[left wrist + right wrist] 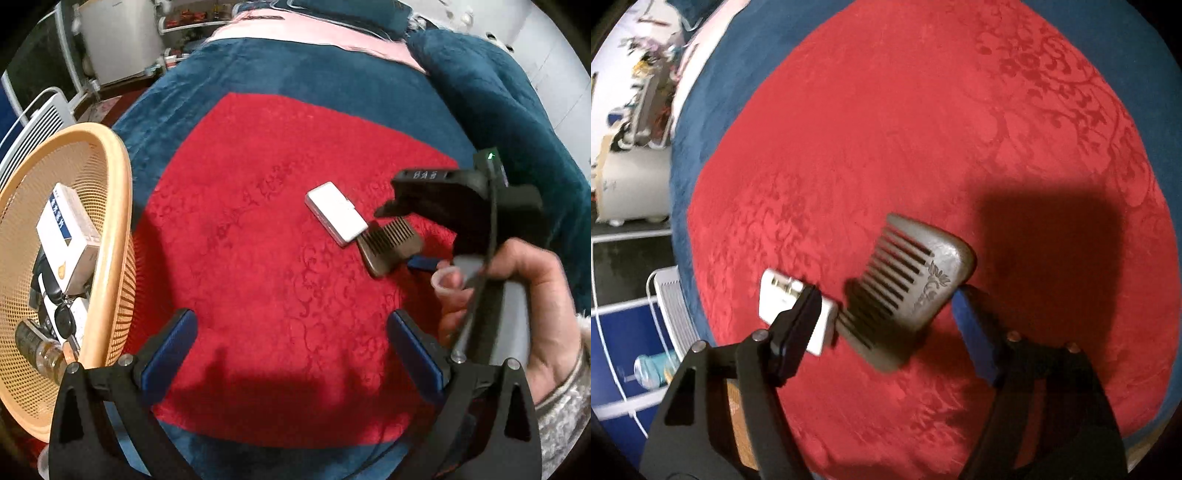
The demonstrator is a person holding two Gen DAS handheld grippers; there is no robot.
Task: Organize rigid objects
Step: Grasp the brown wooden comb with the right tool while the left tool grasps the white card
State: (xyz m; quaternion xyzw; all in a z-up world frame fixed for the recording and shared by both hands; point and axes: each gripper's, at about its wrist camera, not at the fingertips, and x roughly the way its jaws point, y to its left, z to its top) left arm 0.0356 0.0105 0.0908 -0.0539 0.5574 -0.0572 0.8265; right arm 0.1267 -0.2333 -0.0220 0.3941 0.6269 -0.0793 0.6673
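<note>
Comb (916, 284) lies on the red cloth (886, 147) between the right gripper (886, 314)'s parted fingers, unclamped, beside a white box (775, 299). Only the left wrist view shows the basket (110, 221); left gripper (291, 332) fingers spread, empty.

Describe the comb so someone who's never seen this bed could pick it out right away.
Start at the red patterned cloth spread over the blue blanket. Two loose things lie close together there: a flat white rectangular device and, right beside it, the comb. The comb is the dark grey-brown one, with wide teeth and a leafy carving on its spine, lying between the right gripper's jaws.
</note>
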